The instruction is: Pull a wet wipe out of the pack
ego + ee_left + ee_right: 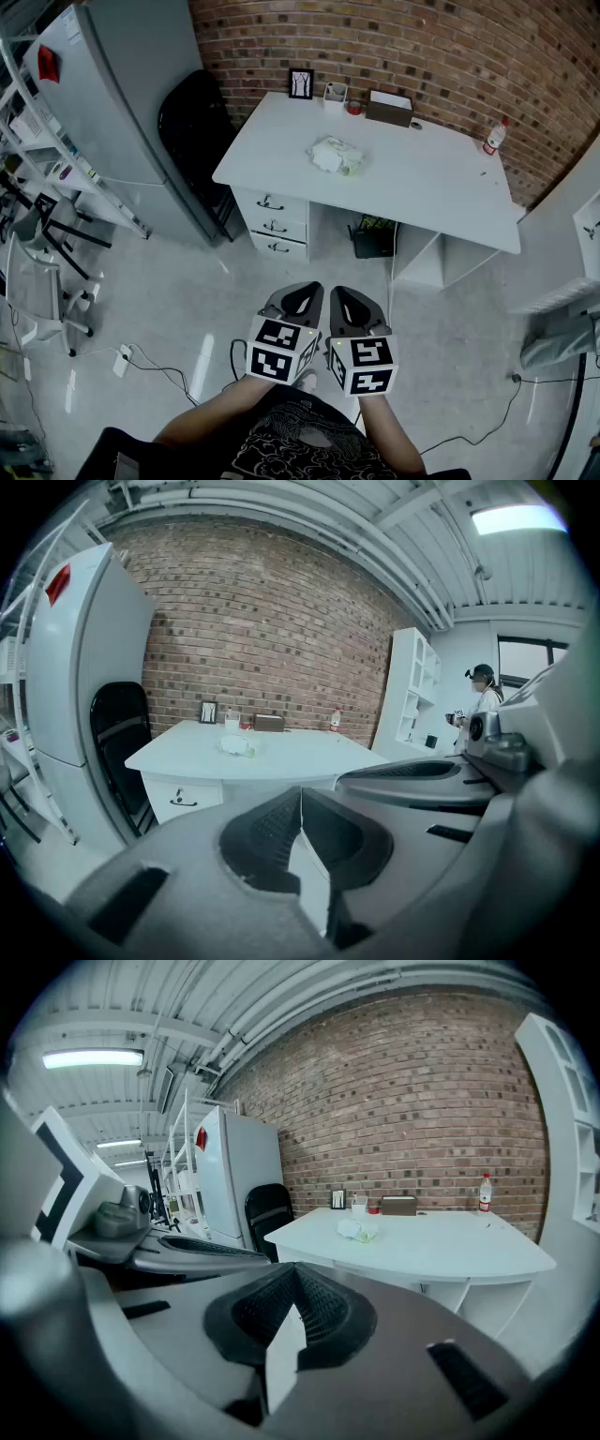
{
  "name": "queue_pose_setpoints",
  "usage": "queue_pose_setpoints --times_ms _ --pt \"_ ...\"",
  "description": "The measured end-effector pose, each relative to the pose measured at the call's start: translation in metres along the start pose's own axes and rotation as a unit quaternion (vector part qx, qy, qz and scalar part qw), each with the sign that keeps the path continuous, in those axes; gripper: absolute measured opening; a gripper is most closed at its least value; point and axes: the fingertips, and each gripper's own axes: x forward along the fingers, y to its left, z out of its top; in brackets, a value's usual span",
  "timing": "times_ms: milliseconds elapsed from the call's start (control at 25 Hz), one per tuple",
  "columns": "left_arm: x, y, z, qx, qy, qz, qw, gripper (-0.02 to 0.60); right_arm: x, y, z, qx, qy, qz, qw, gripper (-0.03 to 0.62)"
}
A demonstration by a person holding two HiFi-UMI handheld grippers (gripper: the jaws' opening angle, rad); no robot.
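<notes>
The wet wipe pack (336,156) is a crumpled white and green packet lying on the white desk (431,183), left of its middle. It also shows small and far off as the pack (236,746) in the left gripper view and the pack (357,1230) in the right gripper view. Both grippers are held side by side over the floor, well short of the desk. My left gripper (300,298) is shut with nothing in it. My right gripper (348,302) is shut too, also holding nothing.
At the desk's back edge stand a picture frame (301,83), a white cup (335,93), a brown box (389,110) and a bottle (493,138). A black chair (195,127) and a grey fridge (112,94) stand left of the desk. Cables (159,366) lie on the floor.
</notes>
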Motion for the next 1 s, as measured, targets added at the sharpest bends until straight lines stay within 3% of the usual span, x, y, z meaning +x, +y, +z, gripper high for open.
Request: queue_pose_setpoints --times_ms 440,1000 --pt "0.005 -0.012 0.002 0.008 -0.004 -0.001 1.0000 0.015 -0.005 -0.006 0.000 -0.001 -0.007 0.006 1.000 0.017" --pt "0.035 0.015 0.006 -0.006 0.000 -0.010 0.9999 0.015 0.031 -0.016 0.005 -0.004 0.005 -0.001 1.000 0.018"
